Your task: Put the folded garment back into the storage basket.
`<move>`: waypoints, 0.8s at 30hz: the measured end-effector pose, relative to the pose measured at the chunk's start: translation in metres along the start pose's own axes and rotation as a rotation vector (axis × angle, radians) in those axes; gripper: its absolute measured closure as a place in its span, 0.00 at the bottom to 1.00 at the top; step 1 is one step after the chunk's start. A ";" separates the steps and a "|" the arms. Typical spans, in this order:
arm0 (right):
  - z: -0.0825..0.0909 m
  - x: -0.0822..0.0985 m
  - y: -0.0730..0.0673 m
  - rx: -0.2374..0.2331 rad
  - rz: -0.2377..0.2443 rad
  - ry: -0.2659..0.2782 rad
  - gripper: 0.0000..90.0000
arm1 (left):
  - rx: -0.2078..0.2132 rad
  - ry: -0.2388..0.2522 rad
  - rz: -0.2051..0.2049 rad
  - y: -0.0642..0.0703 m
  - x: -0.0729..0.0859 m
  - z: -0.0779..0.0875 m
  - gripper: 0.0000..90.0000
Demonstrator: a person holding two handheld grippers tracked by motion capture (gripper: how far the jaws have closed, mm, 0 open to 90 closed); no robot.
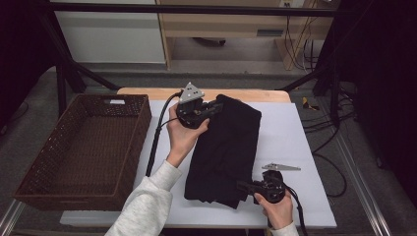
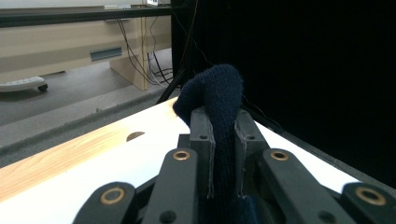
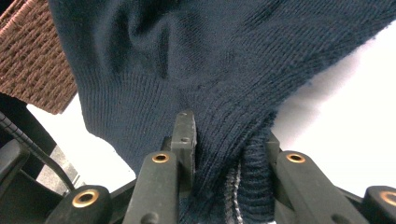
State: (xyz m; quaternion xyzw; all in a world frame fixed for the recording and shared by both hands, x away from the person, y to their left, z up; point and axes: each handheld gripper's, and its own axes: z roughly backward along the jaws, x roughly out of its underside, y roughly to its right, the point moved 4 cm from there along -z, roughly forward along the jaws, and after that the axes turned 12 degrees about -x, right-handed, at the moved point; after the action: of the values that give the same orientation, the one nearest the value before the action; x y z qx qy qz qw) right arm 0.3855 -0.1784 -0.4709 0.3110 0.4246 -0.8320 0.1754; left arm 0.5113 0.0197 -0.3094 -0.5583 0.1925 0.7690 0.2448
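Basket (image 1: 83,147) label (image 1: 117,102) too small to read

Clamped in the left gripper (image 2: 223,154) is a matt, ribbed knit garment (image 1: 226,147); beside it, a rough woven wicker basket (image 1: 44,162) and smooth white tabletop (image 1: 295,132).

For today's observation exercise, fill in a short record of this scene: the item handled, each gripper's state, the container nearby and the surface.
Item handled: folded dark knitted garment, lying on the table
Left gripper: shut on the garment's far end
Right gripper: shut on the garment's near edge
Container: brown woven basket, left of the garment, nothing visible inside
Surface: white table top with a wooden far edge
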 end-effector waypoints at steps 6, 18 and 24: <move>-0.001 -0.003 -0.002 -0.006 0.004 0.006 0.78 | -0.007 0.002 -0.009 -0.001 -0.005 0.002 0.90; -0.001 -0.011 -0.009 -0.013 0.027 0.019 0.78 | -0.025 0.012 -0.029 -0.007 -0.014 0.011 0.90; -0.001 -0.015 -0.013 -0.018 0.039 0.027 0.78 | -0.036 0.017 -0.040 -0.010 -0.020 0.016 0.90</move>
State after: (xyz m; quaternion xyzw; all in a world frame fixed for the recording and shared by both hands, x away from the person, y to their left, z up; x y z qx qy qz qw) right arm 0.3901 -0.1695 -0.4533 0.3288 0.4284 -0.8202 0.1886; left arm 0.5097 0.0336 -0.2855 -0.5730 0.1695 0.7623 0.2485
